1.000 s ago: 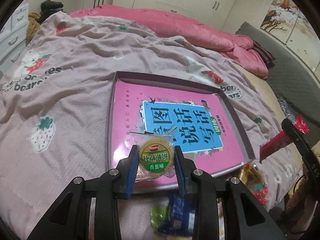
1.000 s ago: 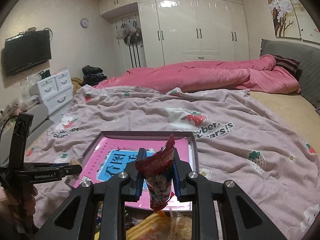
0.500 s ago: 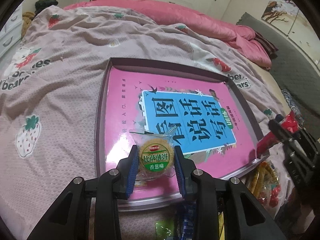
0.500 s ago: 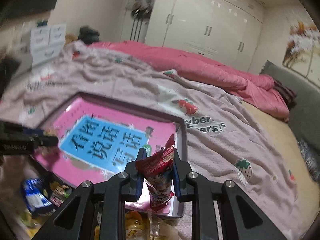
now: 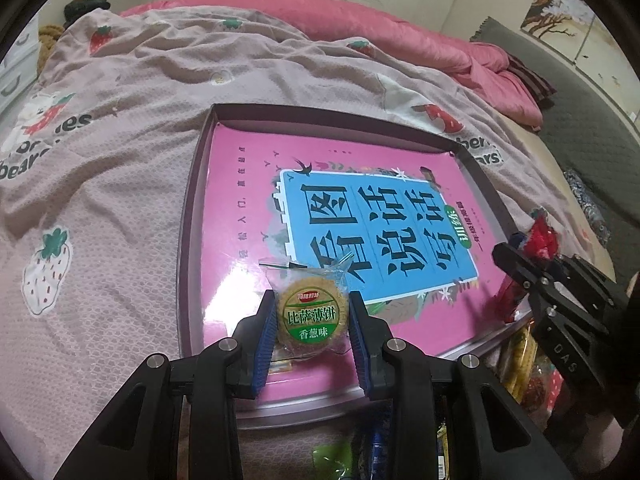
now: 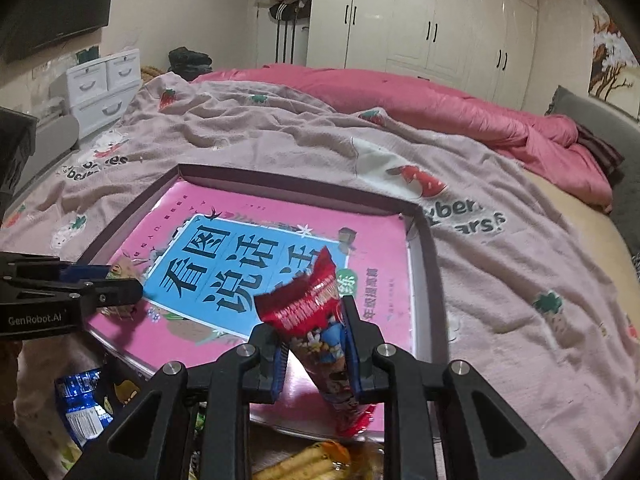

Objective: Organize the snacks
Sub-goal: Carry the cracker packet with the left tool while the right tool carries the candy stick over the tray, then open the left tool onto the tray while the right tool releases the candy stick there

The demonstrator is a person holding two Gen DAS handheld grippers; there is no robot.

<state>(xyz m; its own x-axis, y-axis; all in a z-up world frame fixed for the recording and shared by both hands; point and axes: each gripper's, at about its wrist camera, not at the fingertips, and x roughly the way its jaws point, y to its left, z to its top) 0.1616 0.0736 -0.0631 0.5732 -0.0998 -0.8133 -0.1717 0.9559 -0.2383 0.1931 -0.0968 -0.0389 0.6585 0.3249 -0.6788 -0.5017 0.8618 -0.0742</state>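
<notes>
A shallow box lid [image 5: 192, 216] with a pink and blue printed bottom lies on the bed. My left gripper [image 5: 312, 320] is shut on a round cracker pack [image 5: 312, 316] with a green label, just above the lid's near left part. My right gripper [image 6: 314, 344] is shut on a red snack packet [image 6: 316, 320] over the lid's near right corner. In the left wrist view the right gripper [image 5: 520, 256] and its red packet [image 5: 542, 236] show at the right. In the right wrist view the left gripper [image 6: 120, 280] shows at the left edge.
More snack packs lie in a heap at the near edge: blue packs [image 6: 84, 404] and yellow sticks [image 6: 308, 464]. A strawberry-print blanket [image 5: 100, 184] covers the bed, with a pink duvet [image 6: 440, 100] behind. White drawers [image 6: 104, 84] and wardrobes [image 6: 420, 20] stand beyond.
Both grippers have come down toward the box lid with their packs still held. The right gripper has swung left and now hangs over the lid's near right corner.
</notes>
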